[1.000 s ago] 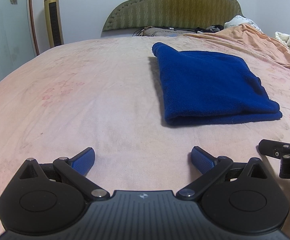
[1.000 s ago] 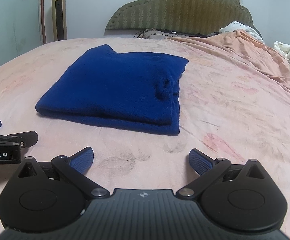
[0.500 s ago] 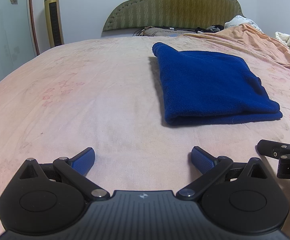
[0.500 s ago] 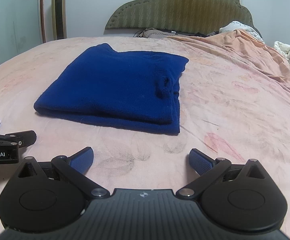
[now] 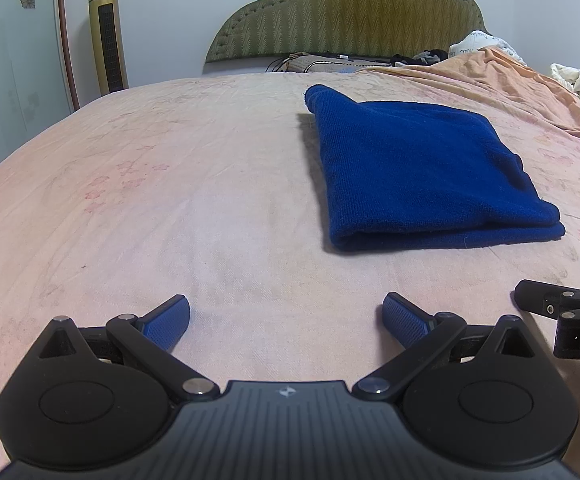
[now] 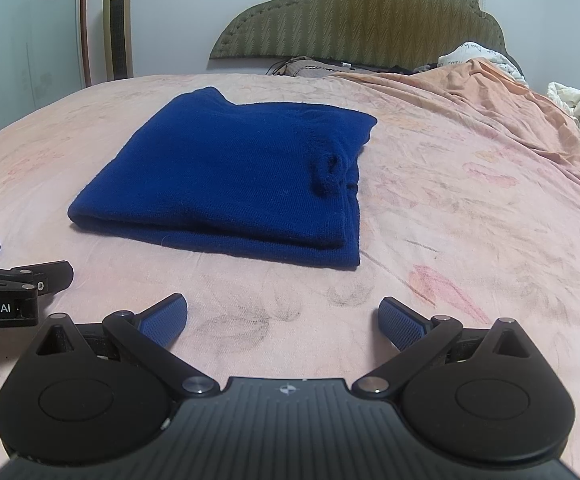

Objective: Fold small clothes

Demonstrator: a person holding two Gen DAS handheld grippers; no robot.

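A dark blue knit garment lies folded into a flat rectangle on the pink bed sheet; in the right wrist view it lies ahead and slightly left. My left gripper is open and empty, low over the sheet, short of the garment and to its left. My right gripper is open and empty, just short of the garment's near edge. Each gripper shows at the edge of the other's view: the right one, the left one.
An orange blanket is bunched along the bed's right side, with white bedding beyond it. A green padded headboard stands at the far end, with clutter below it. A gold tower fan stands by the wall at left.
Almost nothing. Both grippers stay open and hover in place; the right wrist view has crept very slightly, so the garment sits a touch lower-left in it.
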